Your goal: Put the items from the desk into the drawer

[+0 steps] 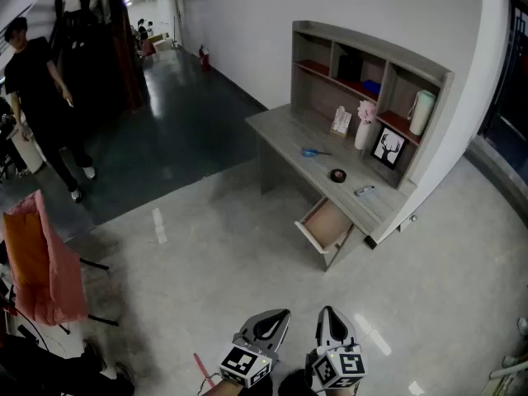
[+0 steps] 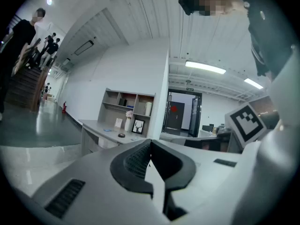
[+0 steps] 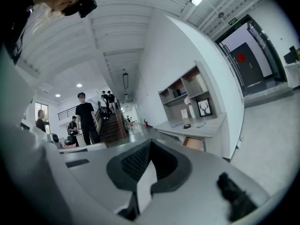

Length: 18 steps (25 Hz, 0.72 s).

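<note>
A grey desk [image 1: 285,130] with a shelf unit stands far ahead of me at the upper right of the head view. On its top lie blue scissors [image 1: 310,152], a black round item [image 1: 337,175] and a small grey item [image 1: 364,190]. Its drawer [image 1: 326,225] is pulled open and looks bare inside. My left gripper [image 1: 278,314] and right gripper [image 1: 328,311] are side by side at the bottom edge, far from the desk. Both are shut with nothing between the jaws. The desk [image 2: 101,127] is small in the left gripper view, and the drawer [image 3: 192,143] shows in the right gripper view.
On the shelves stand a deer picture [image 1: 388,147], a vase with pink flowers [image 1: 365,125], a card [image 1: 341,121] and a white bottle [image 1: 421,111]. A person in black [image 1: 40,89] walks at the far left. An orange cloth [image 1: 41,258] hangs over a stand at the left.
</note>
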Each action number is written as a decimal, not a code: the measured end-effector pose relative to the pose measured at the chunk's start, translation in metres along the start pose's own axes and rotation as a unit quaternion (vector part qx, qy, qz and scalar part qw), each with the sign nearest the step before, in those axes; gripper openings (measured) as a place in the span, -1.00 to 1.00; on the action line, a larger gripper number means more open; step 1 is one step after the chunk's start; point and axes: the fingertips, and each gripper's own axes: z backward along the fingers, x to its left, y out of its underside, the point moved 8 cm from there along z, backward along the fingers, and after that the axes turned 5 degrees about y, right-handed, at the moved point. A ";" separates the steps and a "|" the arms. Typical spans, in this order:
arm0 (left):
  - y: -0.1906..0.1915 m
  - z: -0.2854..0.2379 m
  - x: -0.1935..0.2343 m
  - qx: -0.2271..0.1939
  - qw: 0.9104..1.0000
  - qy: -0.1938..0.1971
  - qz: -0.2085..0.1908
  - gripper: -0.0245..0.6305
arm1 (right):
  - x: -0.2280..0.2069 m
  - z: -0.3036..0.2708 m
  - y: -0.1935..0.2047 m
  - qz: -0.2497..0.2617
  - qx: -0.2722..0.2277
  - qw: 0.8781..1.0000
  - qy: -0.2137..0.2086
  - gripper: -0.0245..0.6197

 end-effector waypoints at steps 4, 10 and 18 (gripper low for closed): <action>0.003 0.003 -0.021 -0.017 1.000 -0.002 0.007 -0.90 | -0.009 0.026 0.002 0.004 0.001 1.000 0.014 -0.91; 0.005 -0.001 -0.063 -0.011 1.000 -0.003 0.007 -0.90 | -0.028 0.064 0.001 -0.001 -0.003 1.000 0.020 -0.91; 0.006 -0.011 -0.101 -0.019 1.000 -0.006 0.006 -0.90 | -0.051 0.095 0.001 -0.018 -0.011 1.000 0.024 -0.91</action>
